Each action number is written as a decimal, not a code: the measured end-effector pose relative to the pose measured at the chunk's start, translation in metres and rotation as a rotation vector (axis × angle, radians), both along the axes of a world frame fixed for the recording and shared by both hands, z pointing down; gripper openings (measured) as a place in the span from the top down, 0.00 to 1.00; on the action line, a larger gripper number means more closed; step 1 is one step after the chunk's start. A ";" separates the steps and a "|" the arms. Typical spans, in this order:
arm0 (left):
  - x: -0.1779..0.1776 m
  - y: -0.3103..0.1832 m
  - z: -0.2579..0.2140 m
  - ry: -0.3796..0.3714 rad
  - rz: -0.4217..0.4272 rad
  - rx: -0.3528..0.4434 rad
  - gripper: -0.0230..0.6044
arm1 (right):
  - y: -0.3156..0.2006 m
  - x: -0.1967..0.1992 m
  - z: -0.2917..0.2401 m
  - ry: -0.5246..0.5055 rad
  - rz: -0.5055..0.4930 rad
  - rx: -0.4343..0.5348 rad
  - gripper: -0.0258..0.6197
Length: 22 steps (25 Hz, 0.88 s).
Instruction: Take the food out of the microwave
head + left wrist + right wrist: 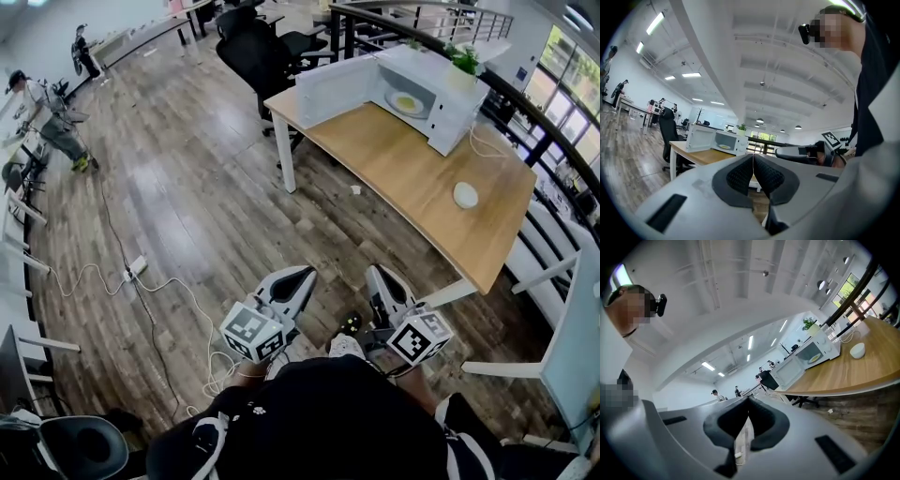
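Note:
A white microwave [448, 105] stands at the far end of a wooden table [412, 178] with its door [336, 89] swung open. Inside it lies a plate of yellow food [406, 101]. Both grippers are held close to my body over the floor, well short of the table. My left gripper [306, 273] is shut with nothing in it, its pads meeting in the left gripper view [753, 157]. My right gripper [377, 272] is also shut and empty [749, 399]. The microwave [724, 140] and food [815, 357] show far ahead in both gripper views.
A white round object [465, 195] lies on the table near its right edge. A potted plant [464, 58] sits on the microwave. Black office chairs [262, 52] stand behind the table, and a white chair [562, 309] stands at the right. A cable and power strip [136, 267] cross the floor. A person [52, 117] stands far left.

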<state>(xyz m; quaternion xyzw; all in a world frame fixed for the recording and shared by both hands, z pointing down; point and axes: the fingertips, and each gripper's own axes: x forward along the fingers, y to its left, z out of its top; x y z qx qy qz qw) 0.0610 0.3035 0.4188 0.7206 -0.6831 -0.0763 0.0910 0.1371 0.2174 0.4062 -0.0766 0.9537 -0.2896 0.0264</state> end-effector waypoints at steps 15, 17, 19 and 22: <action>-0.036 -0.115 -0.006 -0.024 0.016 -0.041 0.94 | -0.101 -0.042 -0.005 -0.050 -0.072 0.013 0.96; -0.039 -0.131 -0.008 -0.030 0.024 -0.045 0.94 | -0.117 -0.044 -0.007 -0.058 -0.063 0.009 0.96; -0.040 -0.148 -0.009 -0.037 0.036 -0.049 0.94 | -0.133 -0.044 -0.007 -0.065 -0.051 0.005 0.96; -0.038 -0.172 -0.009 -0.046 0.056 -0.055 0.94 | -0.156 -0.042 -0.007 -0.081 -0.031 0.000 0.96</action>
